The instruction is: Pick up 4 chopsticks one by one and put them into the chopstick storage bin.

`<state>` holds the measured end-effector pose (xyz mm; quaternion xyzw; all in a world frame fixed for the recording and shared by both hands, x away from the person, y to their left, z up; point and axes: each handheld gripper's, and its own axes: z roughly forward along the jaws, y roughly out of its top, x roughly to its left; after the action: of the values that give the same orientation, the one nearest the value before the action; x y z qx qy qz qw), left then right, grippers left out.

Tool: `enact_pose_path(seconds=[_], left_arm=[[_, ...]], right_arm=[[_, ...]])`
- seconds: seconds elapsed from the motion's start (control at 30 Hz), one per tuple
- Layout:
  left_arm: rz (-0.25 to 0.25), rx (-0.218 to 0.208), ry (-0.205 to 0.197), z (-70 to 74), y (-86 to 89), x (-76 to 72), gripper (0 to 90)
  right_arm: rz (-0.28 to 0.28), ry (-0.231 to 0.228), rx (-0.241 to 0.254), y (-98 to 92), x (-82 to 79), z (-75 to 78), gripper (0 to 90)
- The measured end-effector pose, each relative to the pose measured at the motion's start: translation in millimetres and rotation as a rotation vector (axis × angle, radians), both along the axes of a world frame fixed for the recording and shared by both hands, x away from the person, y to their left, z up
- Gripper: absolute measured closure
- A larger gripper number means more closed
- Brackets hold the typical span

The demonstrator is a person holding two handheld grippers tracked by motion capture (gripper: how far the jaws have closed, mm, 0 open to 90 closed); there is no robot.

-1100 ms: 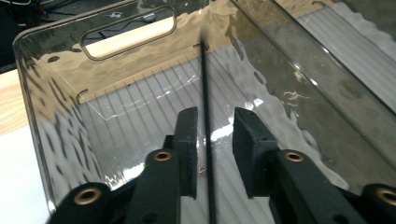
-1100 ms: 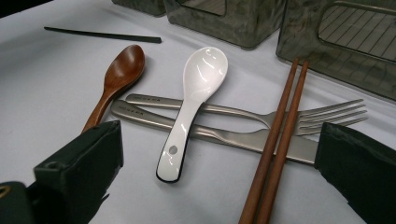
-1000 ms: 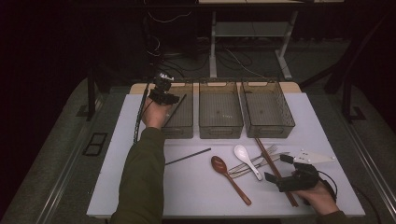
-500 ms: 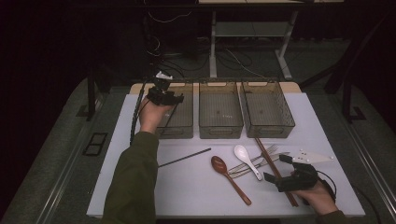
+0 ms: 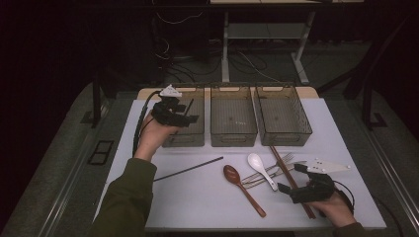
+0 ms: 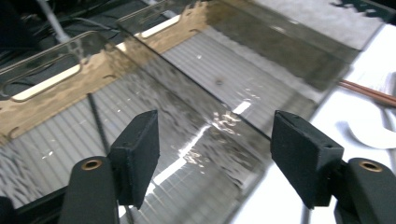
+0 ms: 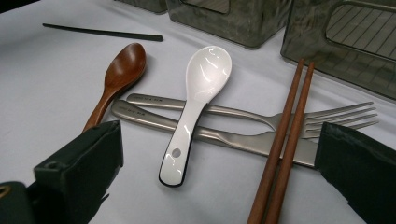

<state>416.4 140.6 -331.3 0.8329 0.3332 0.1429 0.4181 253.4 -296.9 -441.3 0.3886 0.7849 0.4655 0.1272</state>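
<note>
1. Left gripper (image 5: 190, 114) is raised on an outstretched, sleeved forearm; its jaws have just been opening and stand apart, empty.
2. Right gripper (image 5: 291, 177) sits low near the body, jaws wide and empty.

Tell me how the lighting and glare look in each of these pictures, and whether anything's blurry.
High view: dim, with dark surroundings; the white table is the brightest area. Left gripper view: bright glare streaks on the clear bins, whose walls look wavy and slightly soft. Right gripper view: evenly lit and sharp, with soft highlights on the white spoon; the near jaws are blurred.
</note>
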Motion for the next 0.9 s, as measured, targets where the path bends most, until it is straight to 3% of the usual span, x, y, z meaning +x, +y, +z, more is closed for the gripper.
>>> enact_pose_path(seconds=[0.07,0.4,0.67,0.9], left_arm=[[-0.016,-0.02,-0.003,1.2,1.0,-8.5,29.9],[-0.086,-0.032,-0.031,-3.2,5.0,-48.8,25.6],[-0.126,-0.021,-0.04,-19.3,5.4,-73.9,25.5],[-0.142,-0.018,-0.039,-37.6,8.0,-90.7,34.2]], right_arm=[[0.001,0.0,-0.003,0.0,-0.2,-0.5,1.0],[0.001,-0.003,0.002,-0.9,1.2,-0.6,1.0],[0.008,0.004,-0.006,-0.9,-0.1,-0.5,1.0],[0.006,-0.006,-0.007,0.1,0.1,-1.0,1.0]])
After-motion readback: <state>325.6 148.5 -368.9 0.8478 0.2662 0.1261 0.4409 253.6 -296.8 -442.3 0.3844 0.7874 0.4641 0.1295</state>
